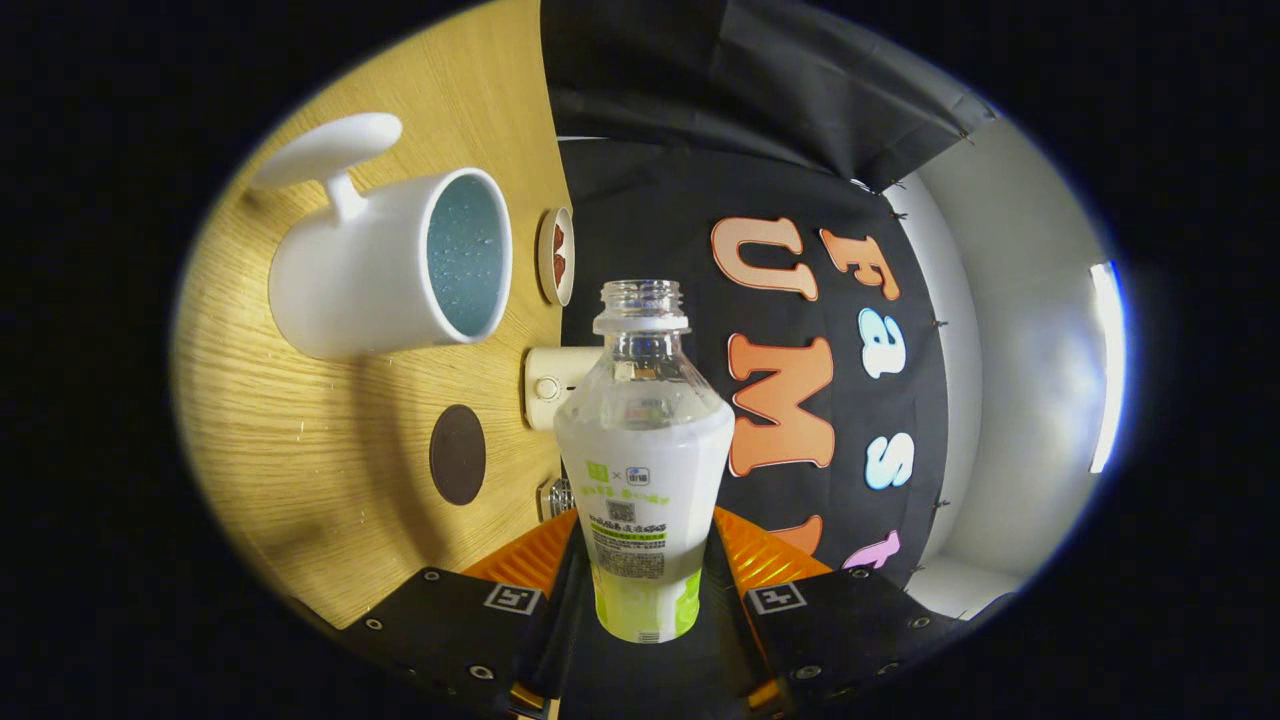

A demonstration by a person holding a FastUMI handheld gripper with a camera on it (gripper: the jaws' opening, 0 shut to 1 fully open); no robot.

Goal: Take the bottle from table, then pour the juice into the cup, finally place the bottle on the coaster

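Bottle (pixel 643 470) 1, clamped in hand-held gripper (pixel 645 590) | cup (pixel 385 265) 1 | coaster (pixel 458 454) 1

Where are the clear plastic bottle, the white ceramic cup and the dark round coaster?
Clear plastic bottle (pixel 643 470): gripper view, on its labelled body, held between the fingers.
White ceramic cup (pixel 350 290): gripper view, on its outer side wall.
Dark round coaster (pixel 458 454): gripper view, on its flat top face, on the wooden table.
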